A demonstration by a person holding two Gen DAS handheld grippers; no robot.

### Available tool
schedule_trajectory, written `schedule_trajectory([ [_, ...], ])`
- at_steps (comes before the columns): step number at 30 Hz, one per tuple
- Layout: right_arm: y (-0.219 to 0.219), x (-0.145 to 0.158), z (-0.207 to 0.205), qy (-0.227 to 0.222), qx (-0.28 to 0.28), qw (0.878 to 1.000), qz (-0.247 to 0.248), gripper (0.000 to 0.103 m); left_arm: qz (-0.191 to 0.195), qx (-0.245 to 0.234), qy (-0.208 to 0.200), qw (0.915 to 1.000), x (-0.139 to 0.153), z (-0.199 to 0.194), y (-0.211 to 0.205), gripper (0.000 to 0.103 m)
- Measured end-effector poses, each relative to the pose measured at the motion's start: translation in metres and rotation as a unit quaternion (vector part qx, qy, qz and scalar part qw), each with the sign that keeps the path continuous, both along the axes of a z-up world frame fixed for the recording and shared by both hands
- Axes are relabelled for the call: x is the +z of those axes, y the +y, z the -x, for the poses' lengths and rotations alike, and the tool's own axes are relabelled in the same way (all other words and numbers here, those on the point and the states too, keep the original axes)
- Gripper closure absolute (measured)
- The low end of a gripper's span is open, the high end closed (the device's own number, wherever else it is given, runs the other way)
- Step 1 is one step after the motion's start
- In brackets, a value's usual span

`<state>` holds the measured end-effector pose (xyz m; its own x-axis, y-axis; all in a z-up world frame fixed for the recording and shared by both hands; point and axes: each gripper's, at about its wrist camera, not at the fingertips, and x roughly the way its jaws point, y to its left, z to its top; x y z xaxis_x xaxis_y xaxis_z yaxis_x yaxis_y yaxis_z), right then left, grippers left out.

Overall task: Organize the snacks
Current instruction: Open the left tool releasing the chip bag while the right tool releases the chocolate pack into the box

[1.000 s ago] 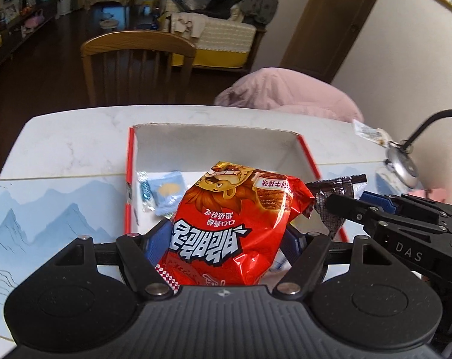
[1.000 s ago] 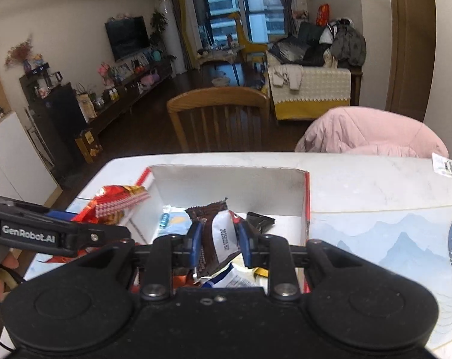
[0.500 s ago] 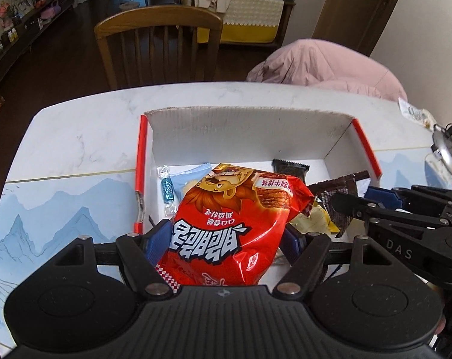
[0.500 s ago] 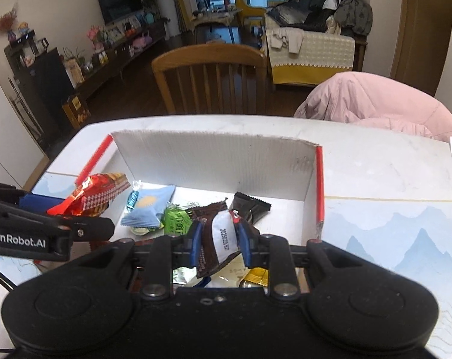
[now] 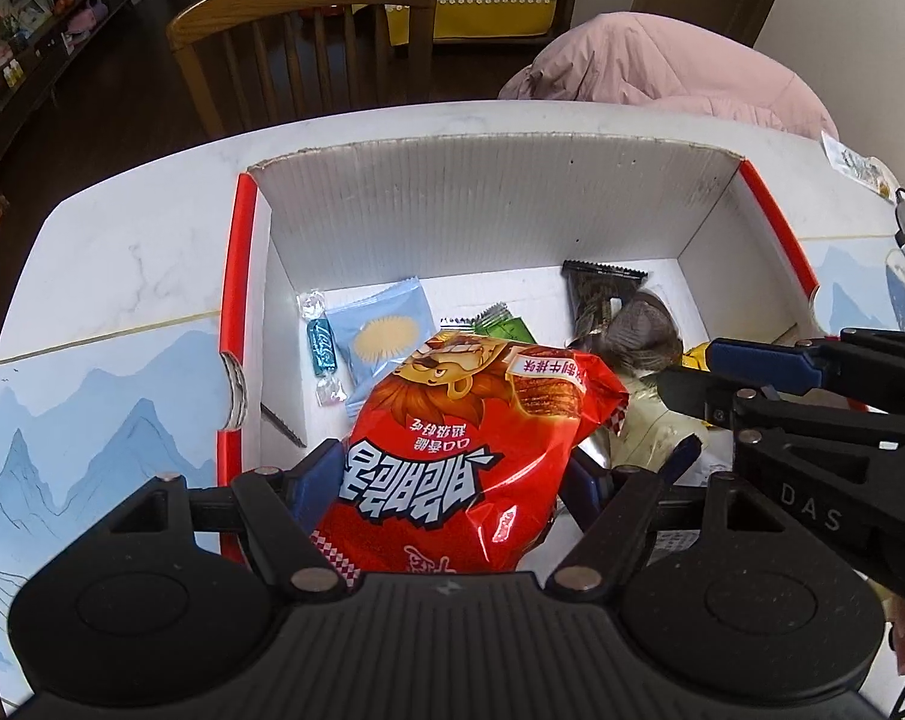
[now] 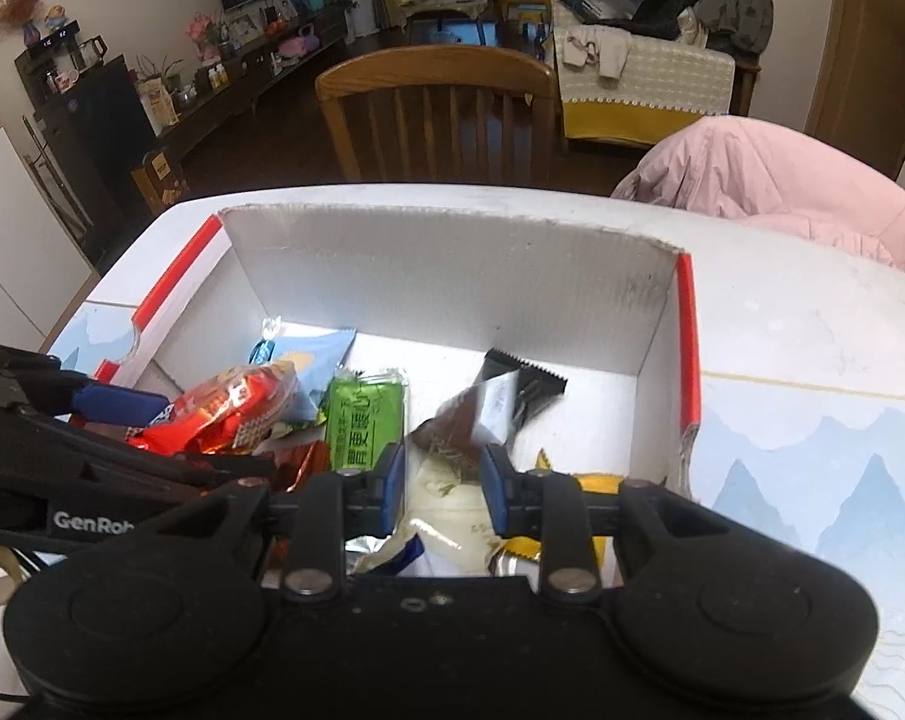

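Red lion-print snack bag [image 5: 476, 450] gripped in left gripper [image 5: 452, 480]. Right gripper [image 6: 440, 480] fingers opening; brown packet [image 6: 476, 408], blurred, apparently freed since earlier, over box [image 6: 452, 264].

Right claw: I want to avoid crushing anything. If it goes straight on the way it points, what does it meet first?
Probably the brown packet, blurred just beyond the right claw, whose jaws are opening; under it lies the snack pile in the box. Depth is unclear.
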<state>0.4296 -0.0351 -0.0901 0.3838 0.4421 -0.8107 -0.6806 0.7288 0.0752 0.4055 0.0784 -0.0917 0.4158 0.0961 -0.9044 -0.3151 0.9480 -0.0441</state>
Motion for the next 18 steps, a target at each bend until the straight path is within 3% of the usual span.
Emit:
schedule_trajectory([
  [18, -0.021, 0.022, 0.022, -0.010, -0.021, 1.000, -0.012, 0.062, 0.026, -0.007, -0.035, 0.9990, 0.016, 0.027, -0.002, 0.027],
])
